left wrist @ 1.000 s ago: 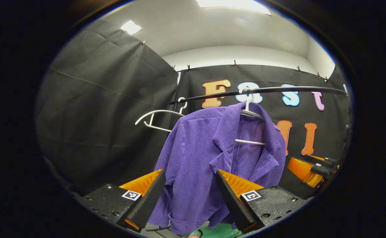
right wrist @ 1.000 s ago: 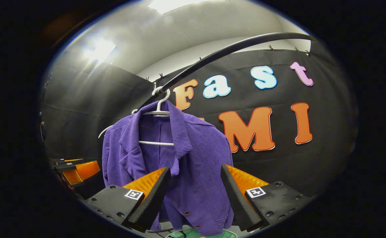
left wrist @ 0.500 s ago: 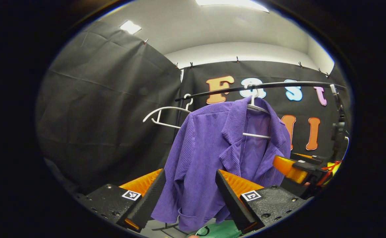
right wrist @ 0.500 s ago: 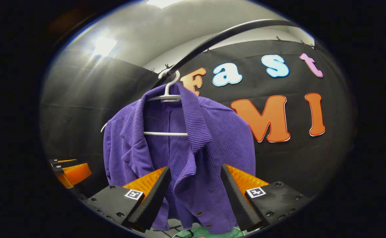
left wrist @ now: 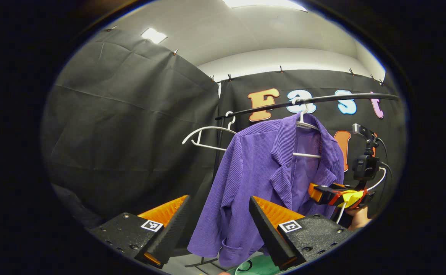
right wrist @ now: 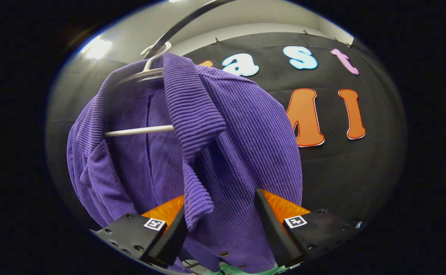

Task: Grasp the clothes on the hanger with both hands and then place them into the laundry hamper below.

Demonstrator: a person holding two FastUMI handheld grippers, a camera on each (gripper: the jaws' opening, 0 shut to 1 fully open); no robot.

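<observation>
Black metal clothes rail (left wrist: 345, 97), horizontal, spanning the booth. Carries two white plastic hangers hooked over it: one bare hanger (left wrist: 207, 133) near the rail's left end, one hanger (left wrist: 306, 122) bearing a purple ribbed corduroy jacket (left wrist: 261, 179), hanging open-fronted with its collar folded out.

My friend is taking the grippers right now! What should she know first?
Left gripper: open, holding nothing, set back from the purple jacket.
Right gripper: open, close up against the jacket front, lapel hanging between its fingers, not pinched.
The jacket hangs on a white hanger on the black rail. An empty white hanger hangs beside it. The green laundry hamper sits below the jacket.
Done: both grippers are aimed at the jacket.
Left: bring the left gripper in, shut both on the jacket, pull it off the hanger, drop it into the hamper.
</observation>
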